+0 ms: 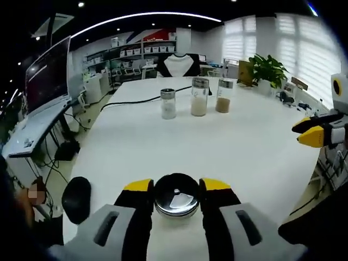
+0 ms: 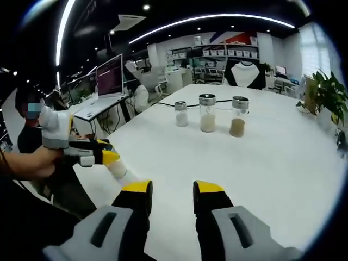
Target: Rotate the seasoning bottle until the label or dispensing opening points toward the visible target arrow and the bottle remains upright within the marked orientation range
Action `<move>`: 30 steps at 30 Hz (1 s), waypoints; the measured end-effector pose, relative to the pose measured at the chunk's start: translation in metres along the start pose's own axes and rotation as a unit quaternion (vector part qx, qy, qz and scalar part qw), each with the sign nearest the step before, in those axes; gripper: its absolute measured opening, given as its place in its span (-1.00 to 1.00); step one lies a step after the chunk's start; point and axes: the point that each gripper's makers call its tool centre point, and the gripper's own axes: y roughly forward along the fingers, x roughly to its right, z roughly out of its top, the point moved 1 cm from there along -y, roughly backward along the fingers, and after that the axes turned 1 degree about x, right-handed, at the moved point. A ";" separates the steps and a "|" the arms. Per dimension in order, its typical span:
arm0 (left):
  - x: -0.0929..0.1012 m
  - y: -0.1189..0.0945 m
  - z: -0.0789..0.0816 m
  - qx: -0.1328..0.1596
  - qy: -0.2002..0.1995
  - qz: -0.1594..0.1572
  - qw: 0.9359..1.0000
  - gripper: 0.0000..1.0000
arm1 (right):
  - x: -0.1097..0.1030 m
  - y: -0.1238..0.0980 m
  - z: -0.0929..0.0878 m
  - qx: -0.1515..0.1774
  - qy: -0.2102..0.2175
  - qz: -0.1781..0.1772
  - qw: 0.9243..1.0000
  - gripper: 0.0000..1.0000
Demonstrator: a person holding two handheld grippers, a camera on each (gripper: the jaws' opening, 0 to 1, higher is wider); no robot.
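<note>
**A:** So the left tool (image 1: 176,187) has its yellow-tipped jaws closed around the seasoning bottle (image 1: 176,197) at the near edge of the white worktop (image 1: 163,147). Looks like the turning step to me.

**B:** Agreed. Next is probably a slow twist, keeping it upright. I can't spot any arrow though.

**A:** Same. The right tool (image 2: 172,191) is about half open, holding nothing. Three more jars (image 1: 198,98) stand far off, mid-worktop.
</note>
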 end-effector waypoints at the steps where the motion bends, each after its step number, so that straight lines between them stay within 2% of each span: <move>1: -0.002 0.000 -0.002 -0.009 -0.007 0.001 1.000 -0.30 | 0.001 -0.001 0.001 0.003 0.001 -0.001 1.000 -0.45; 4: -0.010 0.005 0.000 -0.007 -0.009 0.011 1.000 -0.30 | 0.003 -0.003 0.003 0.008 0.002 -0.003 1.000 -0.44; 6: -0.015 0.007 0.002 -0.009 -0.017 0.019 1.000 -0.30 | 0.009 -0.004 0.009 0.024 0.012 -0.006 1.000 -0.43; 11: -0.016 0.014 0.006 -0.006 -0.029 0.027 0.999 -0.30 | 0.022 -0.011 0.023 0.045 0.009 -0.024 0.999 -0.42; 13: -0.014 0.016 0.008 -0.007 -0.020 0.021 1.000 -0.30 | 0.026 -0.013 0.026 0.049 0.011 -0.028 0.998 -0.42; 16: -0.011 0.019 0.010 -0.008 -0.015 0.012 1.000 -0.30 | 0.029 -0.013 0.026 0.050 0.013 -0.034 0.998 -0.42; 26: -0.015 0.021 0.012 0.000 -0.020 0.017 1.000 -0.29 | 0.031 -0.016 0.022 0.044 0.007 -0.038 0.998 -0.37; 30: -0.017 0.020 0.012 -0.002 -0.020 0.013 1.000 -0.29 | 0.035 -0.019 0.021 0.043 -0.002 -0.045 0.998 -0.27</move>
